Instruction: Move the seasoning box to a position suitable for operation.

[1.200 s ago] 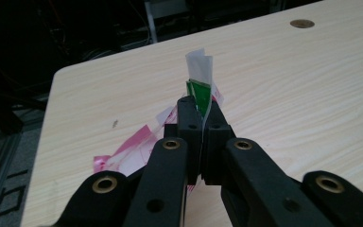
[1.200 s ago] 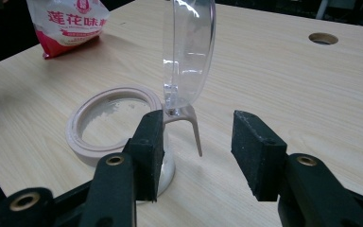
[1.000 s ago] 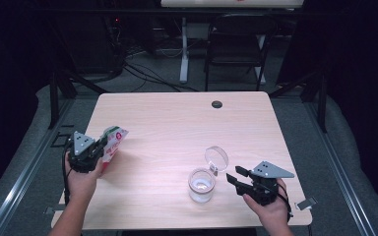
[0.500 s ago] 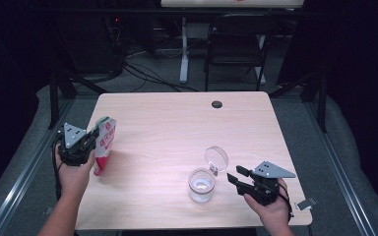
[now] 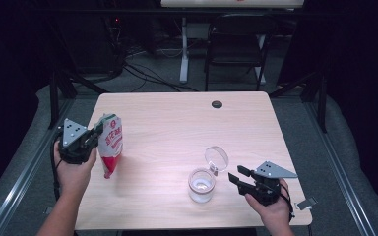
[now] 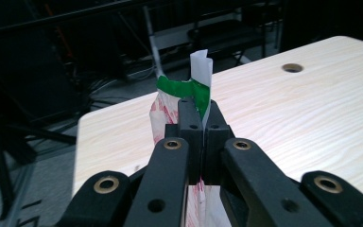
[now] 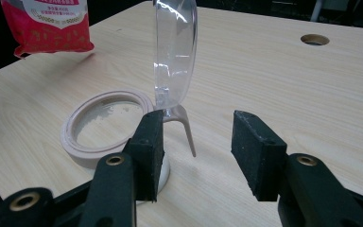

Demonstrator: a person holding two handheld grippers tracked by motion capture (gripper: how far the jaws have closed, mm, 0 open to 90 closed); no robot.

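A red and white pouch with a green band at its top hangs upright over the table's left side. My left gripper is shut on its top edge. In the left gripper view the jaws pinch the folded green and white top of the pouch. A clear jar stands near the front right, its round hinged lid flipped up. My right gripper is open just right of the jar. In the right gripper view the gripper frames the lid's hinge tab, with the jar rim, lid and pouch beyond.
The light wooden table has a round cable hole near its far edge. A small grey clip lies at the front right corner. A chair and cables stand on the floor behind the table.
My left hand has risen and swung the pouch from a tilt to hanging upright. The right gripper and the jar have stayed put.
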